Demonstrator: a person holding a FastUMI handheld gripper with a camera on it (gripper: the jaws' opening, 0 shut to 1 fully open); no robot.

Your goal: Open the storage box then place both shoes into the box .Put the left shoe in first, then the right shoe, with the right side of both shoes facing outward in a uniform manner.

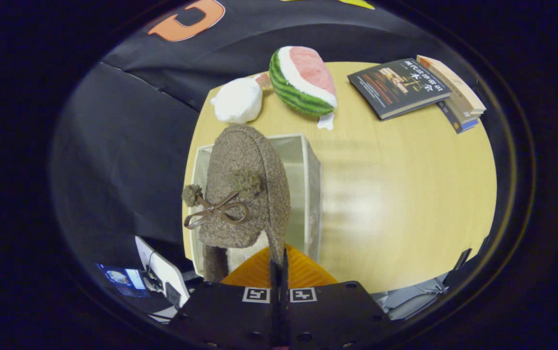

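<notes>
- The shoe hangs from the jaws, which are pressed together on the edge of its collar; it sits just ahead of the fingertips and directly above the open box.
- Its long axis runs away from the gripper, toe pointing outward toward the far end of the box, roughly in line with the box's long side.
- It is a fuzzy brown slipper with 1 thin bow and 2 small pom-poms on the upper; its sole is hidden.
- My guess is that the coming move is a straight lowering into the box, and that the shoe's heel must clear the near wall.
- The box is pale with translucent walls, lid off, standing on the wooden tabletop.
- Beyond the box lie a white plush, a watermelon-slice toy and a stack of books.
</notes>
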